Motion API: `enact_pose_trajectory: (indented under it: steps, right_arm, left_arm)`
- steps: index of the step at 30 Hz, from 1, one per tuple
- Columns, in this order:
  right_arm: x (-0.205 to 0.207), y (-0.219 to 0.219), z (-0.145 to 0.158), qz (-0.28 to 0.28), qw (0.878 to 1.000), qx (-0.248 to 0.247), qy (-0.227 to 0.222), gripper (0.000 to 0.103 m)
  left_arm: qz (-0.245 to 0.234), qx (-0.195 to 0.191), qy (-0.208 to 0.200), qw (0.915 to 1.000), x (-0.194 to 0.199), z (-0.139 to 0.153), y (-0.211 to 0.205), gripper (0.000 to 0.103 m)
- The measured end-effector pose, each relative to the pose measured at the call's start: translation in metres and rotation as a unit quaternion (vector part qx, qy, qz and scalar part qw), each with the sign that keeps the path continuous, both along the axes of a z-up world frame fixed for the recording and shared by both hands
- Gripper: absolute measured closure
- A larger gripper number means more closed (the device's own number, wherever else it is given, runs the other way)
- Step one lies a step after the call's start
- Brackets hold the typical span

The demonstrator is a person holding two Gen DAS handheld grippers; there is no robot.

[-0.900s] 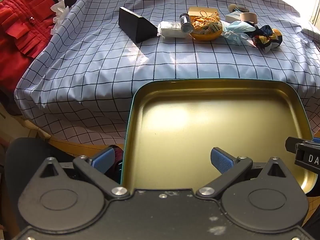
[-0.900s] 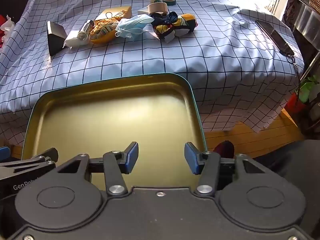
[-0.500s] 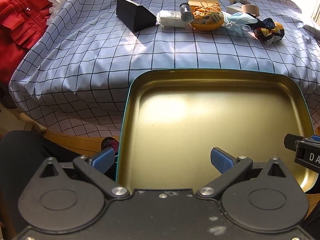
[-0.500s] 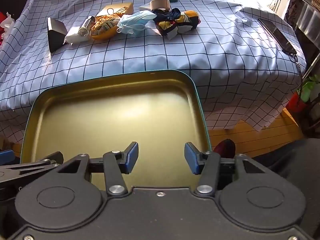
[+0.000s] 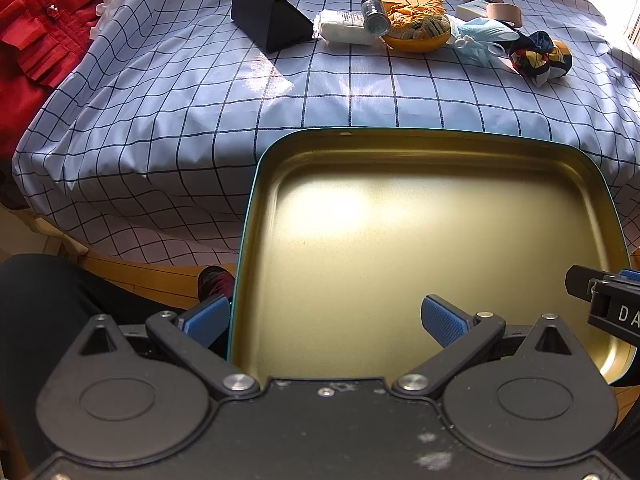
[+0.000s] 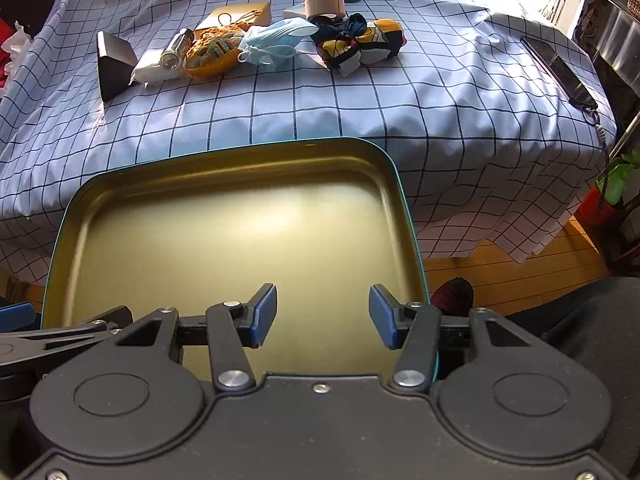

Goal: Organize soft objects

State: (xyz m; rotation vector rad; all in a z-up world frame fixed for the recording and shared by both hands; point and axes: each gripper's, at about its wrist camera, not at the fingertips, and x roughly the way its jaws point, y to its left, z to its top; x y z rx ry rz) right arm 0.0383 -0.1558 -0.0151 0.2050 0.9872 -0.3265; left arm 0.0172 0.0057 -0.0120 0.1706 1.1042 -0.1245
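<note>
While both grippers, left (image 5: 324,320) and right (image 6: 322,316), are gaping over the bare gold tray (image 5: 400,148), beyond it an orange bowl (image 6: 212,65) is holding bands; mask (image 6: 276,38) and scarf (image 6: 360,44) are lying beside.

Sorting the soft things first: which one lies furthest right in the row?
The multicoloured knotted cloth bundle; the light blue face mask lies left of it.
</note>
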Motion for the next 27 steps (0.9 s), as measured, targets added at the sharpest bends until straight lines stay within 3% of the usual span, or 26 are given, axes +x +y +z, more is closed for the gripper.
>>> enact_pose_trajectory:
  steps: [27]
  right_arm:
    - [0.0012, 0.0025, -0.0012, 0.006, 1.0, -0.002, 0.002, 0.051]
  left_arm:
    - [0.004, -0.002, -0.003, 1.0, -0.0026, -0.0034, -0.0015, 0.0]
